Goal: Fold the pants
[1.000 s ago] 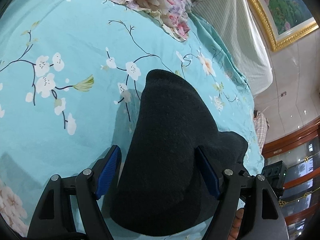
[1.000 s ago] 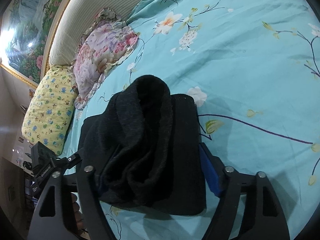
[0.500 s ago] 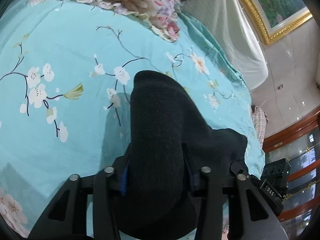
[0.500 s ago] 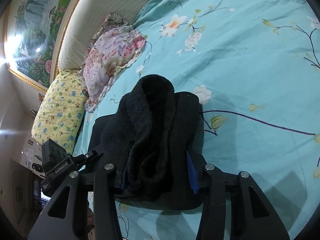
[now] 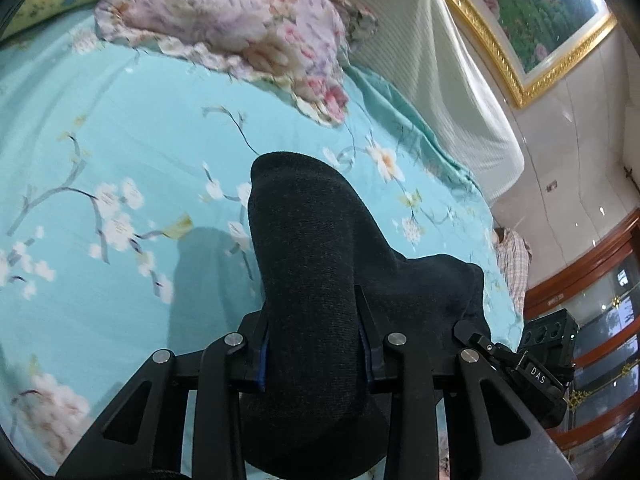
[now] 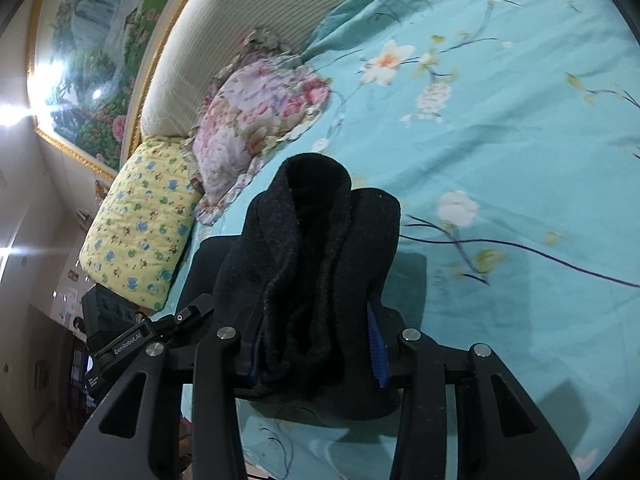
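Left wrist view showed the left gripper (image 5: 314, 344) clamped on the black pants (image 5: 308, 280); the right gripper (image 6: 316, 340) pinched the other edge, presumably to lift both above the bed (image 6: 520, 140) for folding.

The black fleecy pants (image 5: 308, 280) (image 6: 316, 256), bunched into thick folds, rise above the turquoise floral bedsheet (image 5: 100, 128).

Bed (image 5: 120, 152) (image 6: 520, 128) covered in turquoise sheet with white blossoms and dark branches. Floral pink-lilac pillow (image 5: 248, 32) (image 6: 256, 116) lies at the head end, against the striped cream headboard. Yellow printed pillow (image 6: 140, 224) just beside it. Black pants (image 5: 316, 280) (image 6: 320, 248) bunched over the sheet; contact unclear
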Motion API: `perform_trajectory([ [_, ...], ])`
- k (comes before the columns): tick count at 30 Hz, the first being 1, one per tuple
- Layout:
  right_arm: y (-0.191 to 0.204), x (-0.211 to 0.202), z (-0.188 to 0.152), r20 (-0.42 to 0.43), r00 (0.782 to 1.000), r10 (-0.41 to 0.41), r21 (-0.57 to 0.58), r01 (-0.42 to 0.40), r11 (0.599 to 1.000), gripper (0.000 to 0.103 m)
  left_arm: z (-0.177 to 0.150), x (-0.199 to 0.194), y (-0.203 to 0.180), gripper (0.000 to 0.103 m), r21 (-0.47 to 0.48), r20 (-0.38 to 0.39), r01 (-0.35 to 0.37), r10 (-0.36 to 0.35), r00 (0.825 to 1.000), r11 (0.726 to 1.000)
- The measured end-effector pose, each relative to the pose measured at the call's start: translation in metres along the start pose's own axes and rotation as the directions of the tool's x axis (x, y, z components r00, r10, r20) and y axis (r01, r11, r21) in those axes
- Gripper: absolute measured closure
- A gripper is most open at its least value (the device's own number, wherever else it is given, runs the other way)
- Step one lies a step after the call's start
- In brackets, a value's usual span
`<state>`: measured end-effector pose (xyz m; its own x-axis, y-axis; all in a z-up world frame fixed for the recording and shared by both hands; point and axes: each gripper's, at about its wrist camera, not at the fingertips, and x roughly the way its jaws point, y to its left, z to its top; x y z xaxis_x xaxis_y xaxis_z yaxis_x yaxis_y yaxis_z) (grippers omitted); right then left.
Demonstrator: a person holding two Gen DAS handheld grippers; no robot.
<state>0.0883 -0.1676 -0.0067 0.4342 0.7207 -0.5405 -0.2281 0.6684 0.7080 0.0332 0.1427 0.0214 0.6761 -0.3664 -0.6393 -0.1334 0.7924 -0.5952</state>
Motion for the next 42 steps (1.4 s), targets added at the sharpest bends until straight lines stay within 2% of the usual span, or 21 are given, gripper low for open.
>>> perform_trajectory([
  [11,0.063,0.049,0.024,-0.041,0.998,0.055,-0.149,-0.06,0.987,0.061,0.031,-0.046,0.036,0.071,-0.041,0.119,-0.063,0.067,0.991,0.997],
  [20,0.099,0.095,0.037,-0.082,0.992,0.091,-0.212,-0.107,0.971,0.061,0.058,-0.06,0.066,0.071,-0.073,0.167,-0.122,0.133,0.977,0.99],
  [30,0.111,0.137,0.058,-0.106,0.989,0.102,-0.245,-0.125,0.962,0.061,0.088,-0.044,0.084,0.071,-0.08,0.175,-0.173,0.185,0.967,0.982],
  [42,0.106,0.173,0.066,-0.139,0.987,0.077,-0.27,-0.113,0.956,0.061,0.091,-0.025,0.105,0.071,-0.109,0.144,-0.208,0.223,0.964,0.972],
])
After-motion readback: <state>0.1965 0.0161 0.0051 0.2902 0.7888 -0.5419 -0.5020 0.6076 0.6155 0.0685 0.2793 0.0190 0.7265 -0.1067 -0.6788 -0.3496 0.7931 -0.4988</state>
